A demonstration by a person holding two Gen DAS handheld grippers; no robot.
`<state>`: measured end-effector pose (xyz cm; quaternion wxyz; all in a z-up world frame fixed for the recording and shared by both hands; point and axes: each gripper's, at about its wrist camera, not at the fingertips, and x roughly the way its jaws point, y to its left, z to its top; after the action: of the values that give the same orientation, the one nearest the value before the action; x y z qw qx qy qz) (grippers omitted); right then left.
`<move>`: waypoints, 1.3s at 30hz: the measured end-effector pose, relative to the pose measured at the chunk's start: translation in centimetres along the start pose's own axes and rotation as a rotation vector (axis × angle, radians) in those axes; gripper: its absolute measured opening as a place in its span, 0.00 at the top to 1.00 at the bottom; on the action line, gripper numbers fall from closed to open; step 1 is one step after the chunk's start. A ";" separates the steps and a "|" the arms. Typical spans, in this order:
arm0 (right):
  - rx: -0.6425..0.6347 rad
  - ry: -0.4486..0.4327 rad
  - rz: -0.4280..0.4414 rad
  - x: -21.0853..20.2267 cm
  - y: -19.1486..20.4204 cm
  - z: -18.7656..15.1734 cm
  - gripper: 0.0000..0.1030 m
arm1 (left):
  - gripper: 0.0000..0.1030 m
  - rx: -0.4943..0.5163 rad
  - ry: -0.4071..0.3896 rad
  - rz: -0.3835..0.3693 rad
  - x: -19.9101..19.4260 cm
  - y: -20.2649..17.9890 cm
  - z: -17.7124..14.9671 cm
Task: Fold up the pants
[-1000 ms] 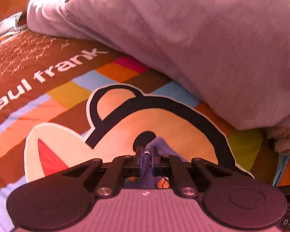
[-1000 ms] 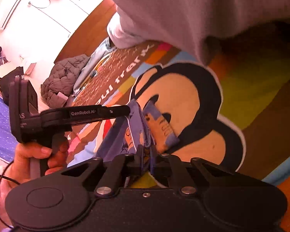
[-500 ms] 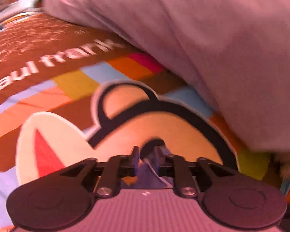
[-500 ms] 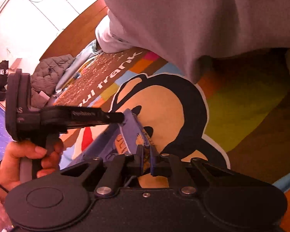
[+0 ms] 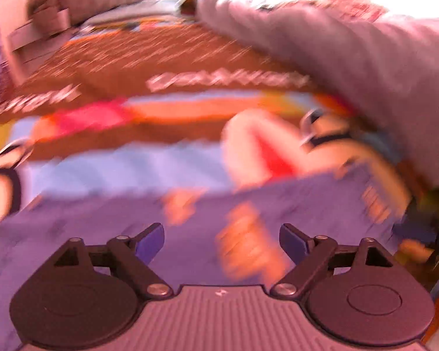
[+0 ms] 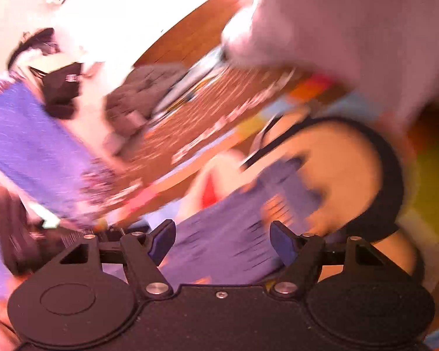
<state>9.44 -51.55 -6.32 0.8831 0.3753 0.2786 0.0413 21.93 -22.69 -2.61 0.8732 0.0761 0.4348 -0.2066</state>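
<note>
The blue pants (image 5: 207,213) with orange print lie flat on the colourful cartoon blanket (image 5: 166,67), blurred by motion. My left gripper (image 5: 221,241) hovers over them with its jaws opening wide, and the pads touch no cloth. In the right wrist view the pants (image 6: 234,234) stretch from under the fingers toward the cartoon face. My right gripper (image 6: 221,239) is also opening, with the cloth lying below the gap and not pinched. The other gripper shows as a dark blur (image 6: 14,234) at the lower left of the right wrist view.
A large grey-pink duvet (image 5: 365,46) is heaped along the right and far side of the blanket. A grey quilted jacket (image 6: 137,99) and papers lie at the blanket's far edge. A wooden floor (image 6: 190,38) and white furniture lie beyond.
Both grippers were shut on a bunched fold of the pants; both have let go and spread their jaws. The pants now lie flat. The left gripper has swept sideways fast, blurring its view.
</note>
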 end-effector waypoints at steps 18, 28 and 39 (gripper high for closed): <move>-0.221 0.030 -0.261 2.8 7.1 -3.3 0.17 | 0.15 -0.114 -0.024 0.124 -9.0 18.2 -2.6; -0.582 0.344 -0.088 12.9 16.2 -9.3 0.12 | 0.35 0.177 0.113 0.087 2.9 17.5 4.8; -0.481 0.345 -0.026 12.4 15.1 -8.6 0.08 | 0.91 0.365 0.053 0.183 4.9 13.8 3.6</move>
<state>17.40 -31.75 -6.54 0.8867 0.1390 0.4117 0.1580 33.09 -12.82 -4.89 0.8482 0.2777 0.4042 -0.2000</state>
